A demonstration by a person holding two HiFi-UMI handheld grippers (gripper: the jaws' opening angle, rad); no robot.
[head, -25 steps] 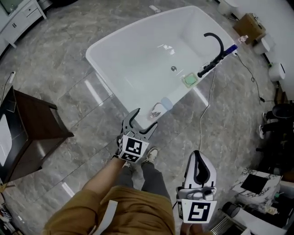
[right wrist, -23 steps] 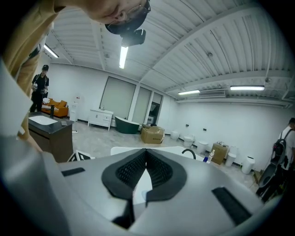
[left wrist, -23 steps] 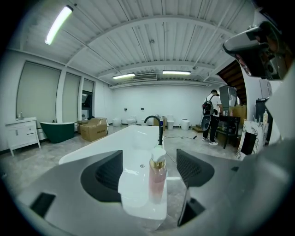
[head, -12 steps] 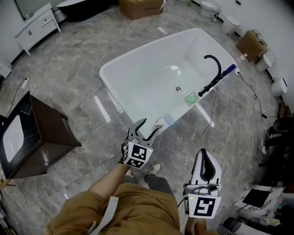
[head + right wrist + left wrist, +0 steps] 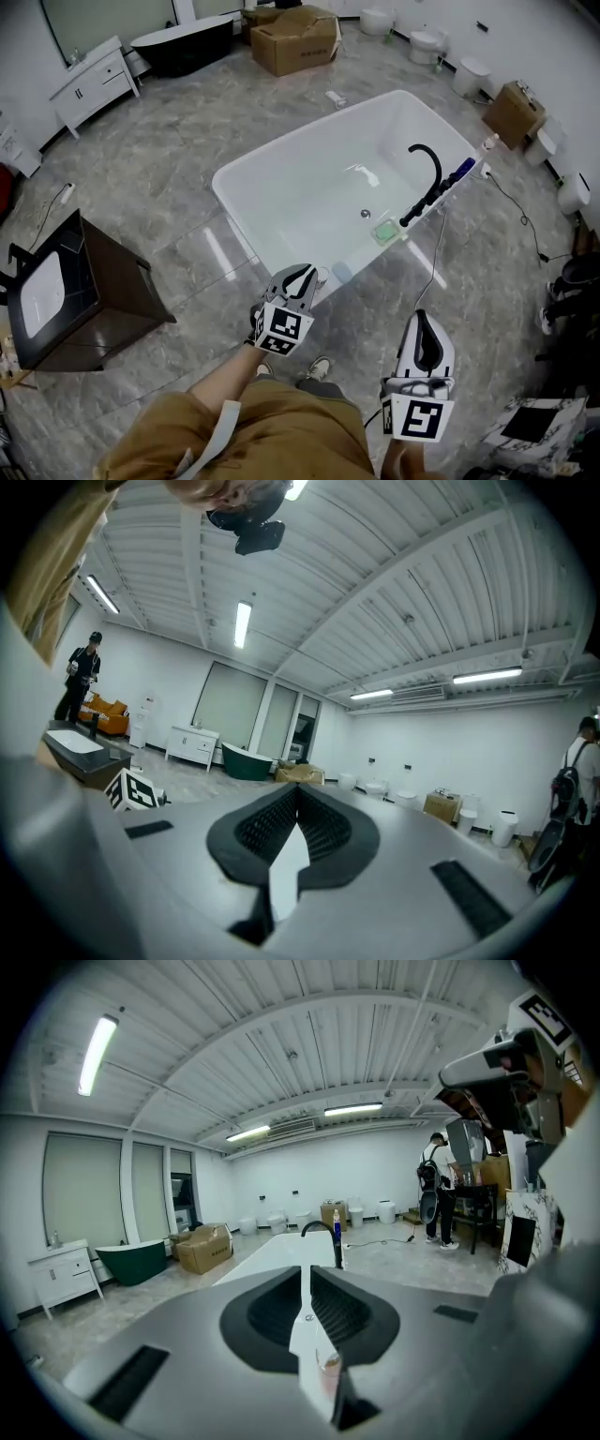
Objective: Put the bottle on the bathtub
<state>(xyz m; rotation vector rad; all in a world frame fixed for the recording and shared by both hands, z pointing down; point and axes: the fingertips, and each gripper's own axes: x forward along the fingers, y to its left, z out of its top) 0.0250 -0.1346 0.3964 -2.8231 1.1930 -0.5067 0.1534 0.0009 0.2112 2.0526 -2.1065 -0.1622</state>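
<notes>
Head view: your left gripper (image 5: pixel 302 274) hangs at the near rim of the tub (image 5: pixel 281 187), with the bottle (image 5: pixel 342 272) standing on that rim just beside it, and your right gripper (image 5: pixel 420 321) is well apart. Left gripper view: the jaws have just been closing, down to a slit with nothing between them. Right gripper view: jaws together, empty

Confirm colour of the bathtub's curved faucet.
Black. The faucet shows best in the head view.

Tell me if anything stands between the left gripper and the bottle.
Nothing visible does. The bottle sits on the bathtub rim close beside the left gripper, whose empty jaws have just been closing.
</notes>
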